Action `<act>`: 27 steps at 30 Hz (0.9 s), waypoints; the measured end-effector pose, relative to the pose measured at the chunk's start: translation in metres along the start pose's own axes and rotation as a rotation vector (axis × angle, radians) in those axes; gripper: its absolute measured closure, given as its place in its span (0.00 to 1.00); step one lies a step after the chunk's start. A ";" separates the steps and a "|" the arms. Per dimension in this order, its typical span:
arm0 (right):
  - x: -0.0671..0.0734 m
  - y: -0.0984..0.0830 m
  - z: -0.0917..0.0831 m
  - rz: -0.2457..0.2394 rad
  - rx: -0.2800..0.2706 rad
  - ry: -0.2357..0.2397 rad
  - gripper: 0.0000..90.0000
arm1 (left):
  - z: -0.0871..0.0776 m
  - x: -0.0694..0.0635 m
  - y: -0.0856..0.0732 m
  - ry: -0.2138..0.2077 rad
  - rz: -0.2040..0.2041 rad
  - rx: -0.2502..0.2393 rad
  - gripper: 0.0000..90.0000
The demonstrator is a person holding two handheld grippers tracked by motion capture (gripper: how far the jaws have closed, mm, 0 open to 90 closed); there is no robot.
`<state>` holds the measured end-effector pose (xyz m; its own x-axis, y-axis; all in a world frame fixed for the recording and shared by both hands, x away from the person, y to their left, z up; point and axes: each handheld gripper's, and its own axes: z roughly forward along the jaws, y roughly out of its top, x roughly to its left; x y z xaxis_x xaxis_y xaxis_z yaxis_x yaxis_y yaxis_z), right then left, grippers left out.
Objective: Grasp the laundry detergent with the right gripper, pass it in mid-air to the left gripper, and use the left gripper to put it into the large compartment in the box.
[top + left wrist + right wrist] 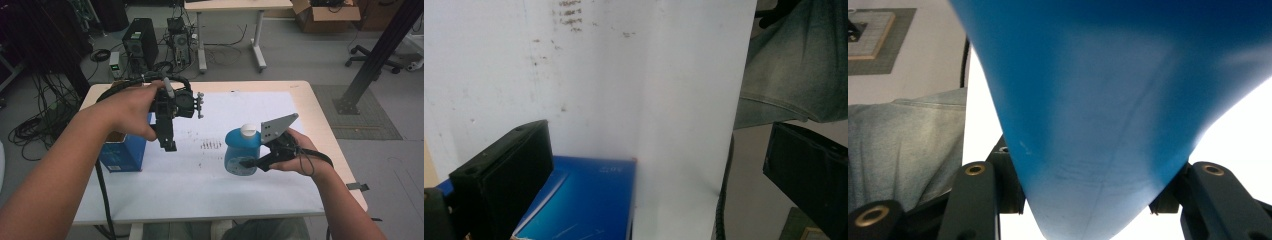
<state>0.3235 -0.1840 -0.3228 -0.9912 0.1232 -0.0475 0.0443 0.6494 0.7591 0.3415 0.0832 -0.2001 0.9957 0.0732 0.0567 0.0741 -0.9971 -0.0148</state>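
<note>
A blue plastic bottle (240, 152) with a white cap (248, 130) stands out over the right half of the white sheet (200, 185). My right gripper (248, 163) is shut on the bottle's lower body from the right. In the right gripper view the blue bottle (1108, 100) sits pinched between both black jaws of the right gripper (1093, 205). My left gripper (169, 145) hangs jaws-down over the sheet's left part, just right of a blue box (122, 154). In the left gripper view the left gripper (656, 175) is open with nothing between its jaws, above the blue box (584, 200).
Brown smudges (210, 145) mark the sheet's middle. The wooden table's edge (325, 125) runs close on the right. On the floor behind are computer towers (140, 42), cables, a white desk (235, 6) and a black slanted post (375, 55). The person's jeans (794, 65) are at the near edge.
</note>
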 end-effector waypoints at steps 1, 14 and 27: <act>0.000 0.000 0.000 0.000 0.000 0.000 0.52 | 0.000 0.000 0.000 0.000 0.000 0.000 0.00; 0.003 0.004 0.025 -0.022 -0.008 0.069 0.52 | -0.001 -0.004 0.010 -0.008 0.019 -0.004 0.00; 0.002 0.009 0.046 -0.028 -0.022 0.088 0.52 | 0.000 -0.009 0.018 -0.017 0.034 -0.015 0.00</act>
<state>0.3272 -0.1433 -0.3454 -0.9992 0.0383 -0.0127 0.0145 0.6347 0.7727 0.3340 0.0643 -0.2012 0.9985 0.0394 0.0391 0.0395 -0.9992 -0.0018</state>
